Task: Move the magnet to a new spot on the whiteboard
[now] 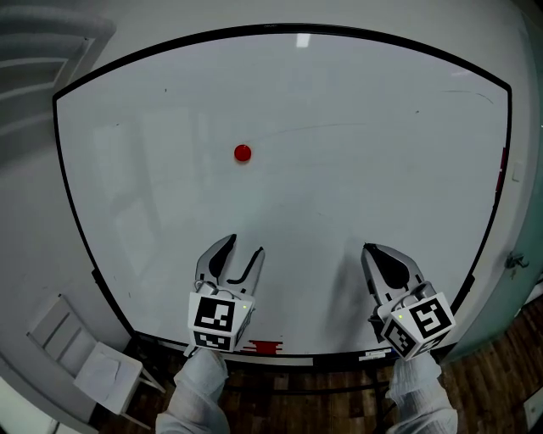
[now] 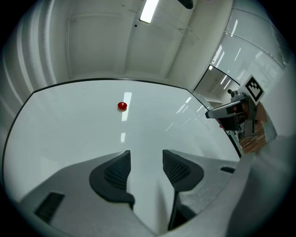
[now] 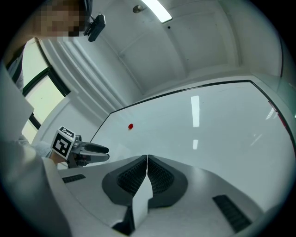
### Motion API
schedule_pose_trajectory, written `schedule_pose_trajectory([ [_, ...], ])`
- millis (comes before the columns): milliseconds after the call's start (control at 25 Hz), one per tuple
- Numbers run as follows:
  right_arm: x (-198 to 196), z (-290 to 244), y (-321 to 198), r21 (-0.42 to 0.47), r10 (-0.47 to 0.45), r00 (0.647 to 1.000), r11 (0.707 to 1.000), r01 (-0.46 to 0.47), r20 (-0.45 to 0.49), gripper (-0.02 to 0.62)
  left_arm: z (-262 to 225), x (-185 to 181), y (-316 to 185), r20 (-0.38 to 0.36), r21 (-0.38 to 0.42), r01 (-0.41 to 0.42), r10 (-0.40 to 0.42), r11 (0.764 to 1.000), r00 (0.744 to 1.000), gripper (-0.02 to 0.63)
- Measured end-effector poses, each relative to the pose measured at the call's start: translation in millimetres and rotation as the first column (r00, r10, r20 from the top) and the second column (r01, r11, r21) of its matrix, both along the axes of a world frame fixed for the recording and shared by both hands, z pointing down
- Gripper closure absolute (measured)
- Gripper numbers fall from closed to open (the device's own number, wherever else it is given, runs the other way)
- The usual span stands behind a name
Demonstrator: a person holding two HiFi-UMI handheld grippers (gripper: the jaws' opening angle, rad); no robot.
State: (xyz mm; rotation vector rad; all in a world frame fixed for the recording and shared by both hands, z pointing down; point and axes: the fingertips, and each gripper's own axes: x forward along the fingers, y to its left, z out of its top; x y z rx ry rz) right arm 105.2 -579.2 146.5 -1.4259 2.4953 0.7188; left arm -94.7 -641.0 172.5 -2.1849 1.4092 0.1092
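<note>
Okay, magnet point(image 1: 243, 153) is the small red round button on the whiteboard point(image 1: 356, 169), upper middle of the head view and a bit left of centre. It's well apart from both claws, nothing touching it. My left claw point(image 1: 244, 246) sits low in frame, roughly below the magnet, jaws spread, nothing between them. My right claw point(image 1: 371, 251) is at lower right, pads clenched together on nothing. My read on handling: light, stiff, not fragile. The smooth cap is probably slippery, and it'll cling to the board, so a straight pull will fight back. Best bet is to pinch across the rim from opposite sides, then tip or slide it free. Board face is glossy white with glare streaks and a thin black frame, and looks upright, so a dropped magnet falls. Something red point(image 1: 265, 346) lies at the bottom edge. Plain white room, strip light point(image 2: 147, 10) on the ceiling, wood floor point(image 1: 496, 373) at lower right.
</note>
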Motion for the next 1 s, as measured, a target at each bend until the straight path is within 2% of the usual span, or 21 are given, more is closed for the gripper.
schedule_pose_trajectory([
  [280,13,29,12,-0.029,0.005,1.000,1.000,-0.004,0.023,0.568,36,0,16,-0.028,-0.034,-0.026,0.025,0.999,0.999,0.392],
  [640,15,88,19,-0.129,0.018,0.999,0.992,-0.013,0.035,0.568,82,20,35,-0.052,-0.090,-0.096,0.091,0.991,0.994,0.391],
  [760,19,108,20,-0.164,0.044,0.997,0.986,-0.033,0.064,0.568,105,27,38,-0.072,-0.140,-0.127,0.117,0.982,0.990,0.391],
  [840,21,124,20,-0.186,0.078,0.996,0.980,-0.067,0.052,0.568,122,29,41,-0.096,-0.178,-0.147,0.132,0.973,0.987,0.392],
  [1000,28,161,20,-0.243,0.148,0.988,0.961,-0.134,0.038,0.568,152,33,49,-0.183,-0.252,-0.215,0.171,0.943,0.968,0.393],
])
